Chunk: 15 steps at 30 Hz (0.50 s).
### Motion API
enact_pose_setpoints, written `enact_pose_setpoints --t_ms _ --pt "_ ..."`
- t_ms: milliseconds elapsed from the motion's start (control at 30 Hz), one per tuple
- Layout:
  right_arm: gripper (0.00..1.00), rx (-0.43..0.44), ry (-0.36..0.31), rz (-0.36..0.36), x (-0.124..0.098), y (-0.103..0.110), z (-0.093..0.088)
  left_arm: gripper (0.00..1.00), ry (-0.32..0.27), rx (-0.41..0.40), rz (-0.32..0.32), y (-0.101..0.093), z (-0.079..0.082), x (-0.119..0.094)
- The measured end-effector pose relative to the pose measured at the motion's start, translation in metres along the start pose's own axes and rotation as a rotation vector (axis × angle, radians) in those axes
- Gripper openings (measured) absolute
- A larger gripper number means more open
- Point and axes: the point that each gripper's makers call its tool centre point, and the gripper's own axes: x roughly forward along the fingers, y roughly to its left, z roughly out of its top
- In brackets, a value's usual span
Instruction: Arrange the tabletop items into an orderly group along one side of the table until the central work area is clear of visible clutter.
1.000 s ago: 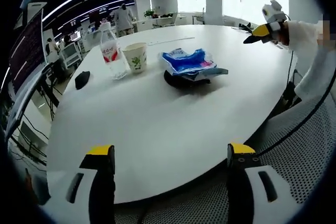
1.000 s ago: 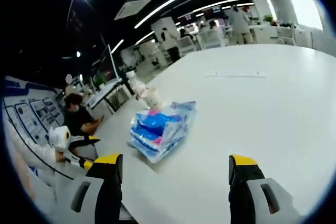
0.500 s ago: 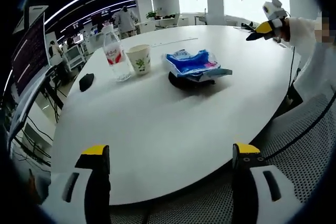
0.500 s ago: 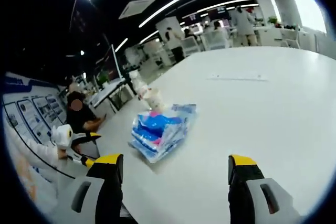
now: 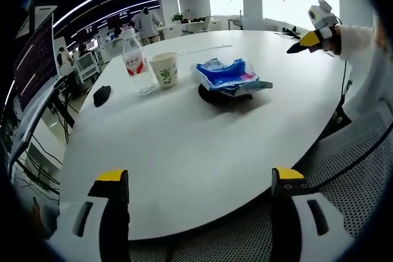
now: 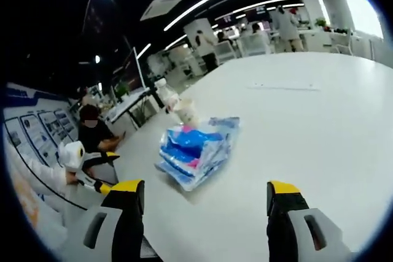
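Open-plan office, white table (image 5: pixel 202 151). Both my grippers — left gripper (image 5: pixel 195 213), right gripper (image 6: pixel 206 219) — gape wide, empty. Blue packet (image 6: pixel 195 153) lies ahead between my right fingers; bottle (image 5: pixel 135 64) and cup (image 5: pixel 164 69) beyond. Approach stage — next, close on packet.

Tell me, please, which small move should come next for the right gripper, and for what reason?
Probably ease the right gripper forward to the blue plastic packet. Its jaws stand open and empty, and the packet lies straight ahead, apart from the water bottle and paper cup standing together near the table edge. It looks like the main clutter in the central area.
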Motion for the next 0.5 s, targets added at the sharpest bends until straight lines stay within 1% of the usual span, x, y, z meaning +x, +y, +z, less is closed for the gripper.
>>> enact_pose_setpoints --t_ms 100,233,500 --pt "0.83 -0.012 0.005 -0.008 -0.002 -0.001 -0.003 0.99 -0.011 0.001 -0.001 0.003 -0.001 0.001" --pt "0.83 0.005 0.017 -0.027 -0.005 -0.008 -0.011 0.98 -0.024 -0.001 -0.001 0.003 0.0 0.0" --pt "0.83 0.016 0.012 -0.034 -0.009 -0.008 -0.011 0.99 -0.04 -0.011 0.003 0.002 0.006 -0.002"
